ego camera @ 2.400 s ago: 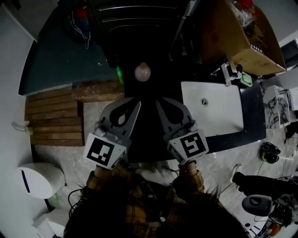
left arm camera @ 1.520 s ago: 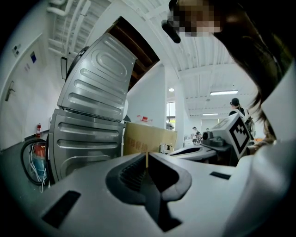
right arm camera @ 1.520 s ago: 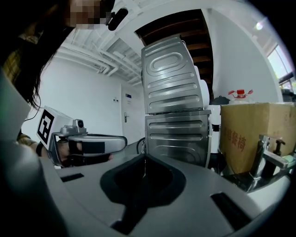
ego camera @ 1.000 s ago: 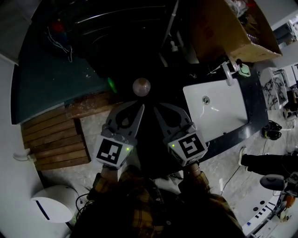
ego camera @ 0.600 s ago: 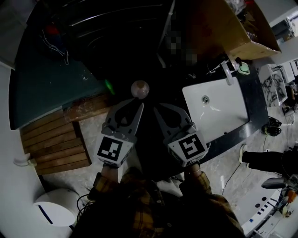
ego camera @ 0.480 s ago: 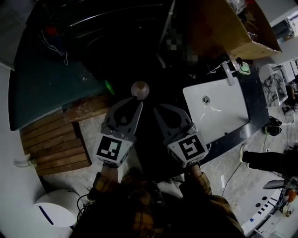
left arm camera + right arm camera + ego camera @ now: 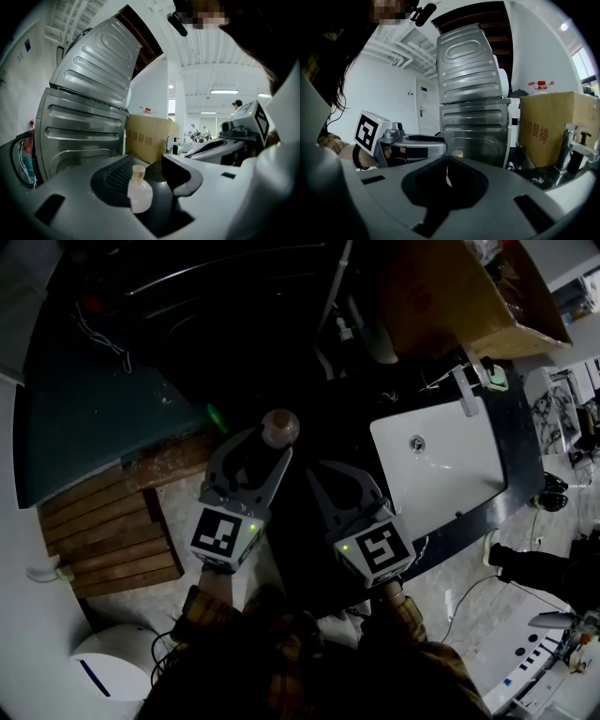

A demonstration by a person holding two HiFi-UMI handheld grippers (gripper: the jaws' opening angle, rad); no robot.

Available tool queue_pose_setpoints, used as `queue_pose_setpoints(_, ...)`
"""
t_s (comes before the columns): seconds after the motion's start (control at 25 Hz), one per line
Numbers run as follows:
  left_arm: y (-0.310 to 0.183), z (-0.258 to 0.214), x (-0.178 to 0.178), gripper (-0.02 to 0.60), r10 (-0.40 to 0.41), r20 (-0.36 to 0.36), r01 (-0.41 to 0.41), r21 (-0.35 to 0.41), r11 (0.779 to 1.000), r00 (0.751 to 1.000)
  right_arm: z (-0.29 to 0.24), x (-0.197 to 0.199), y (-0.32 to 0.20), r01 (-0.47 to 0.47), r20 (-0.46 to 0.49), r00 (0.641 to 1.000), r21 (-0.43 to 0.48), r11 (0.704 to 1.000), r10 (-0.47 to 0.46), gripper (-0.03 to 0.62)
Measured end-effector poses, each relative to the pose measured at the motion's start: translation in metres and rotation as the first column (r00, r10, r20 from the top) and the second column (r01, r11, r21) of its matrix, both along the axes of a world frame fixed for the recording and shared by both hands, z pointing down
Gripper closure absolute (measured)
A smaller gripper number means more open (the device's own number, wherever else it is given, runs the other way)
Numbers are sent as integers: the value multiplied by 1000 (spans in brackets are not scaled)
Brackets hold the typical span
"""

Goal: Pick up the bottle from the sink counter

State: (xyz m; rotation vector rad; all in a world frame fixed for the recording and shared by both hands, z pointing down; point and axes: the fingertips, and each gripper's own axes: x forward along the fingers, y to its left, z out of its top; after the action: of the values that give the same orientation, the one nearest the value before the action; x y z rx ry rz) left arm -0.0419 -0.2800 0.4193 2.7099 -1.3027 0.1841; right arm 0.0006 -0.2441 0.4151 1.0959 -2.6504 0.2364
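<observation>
A small pale bottle with a cork top stands on the dark counter. In the left gripper view the bottle sits between the jaws, close to the left pad, with a gap to the right one. My left gripper reaches around it and its jaws are opening; the pads do not press on it. Beside it to the right, my right gripper is shut and empty, tips meeting. From the right gripper view only the bottle's cork peeks over the jaws.
A white sink with a faucet lies to the right. A cardboard box stands behind it. Stacked metal machines rise behind the counter. Wooden slats and a white bin are on the floor at left.
My left gripper has moved forward to the bottle and its jaws have gone from shut to open around it. The right gripper stays shut and has slid back a little.
</observation>
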Motion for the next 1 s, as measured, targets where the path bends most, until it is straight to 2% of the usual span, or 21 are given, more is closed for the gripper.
queue_pose_setpoints(0.28,-16,22,8,371,20,34,-20,-5,1000,999,11,2,-2,-4,9,1000,-14,1000,4,577)
queue_pose_setpoints(0.44,-27,27,12,367,17,30,-18,7,1000,999,17,3,-5,-4,8,1000,-21,1000,4,577)
queue_pose_setpoints(1.0,-51,56,24,367,40,47,-39,-30,999,998,33,-4,-15,21,17,1000,-43,999,-20,577)
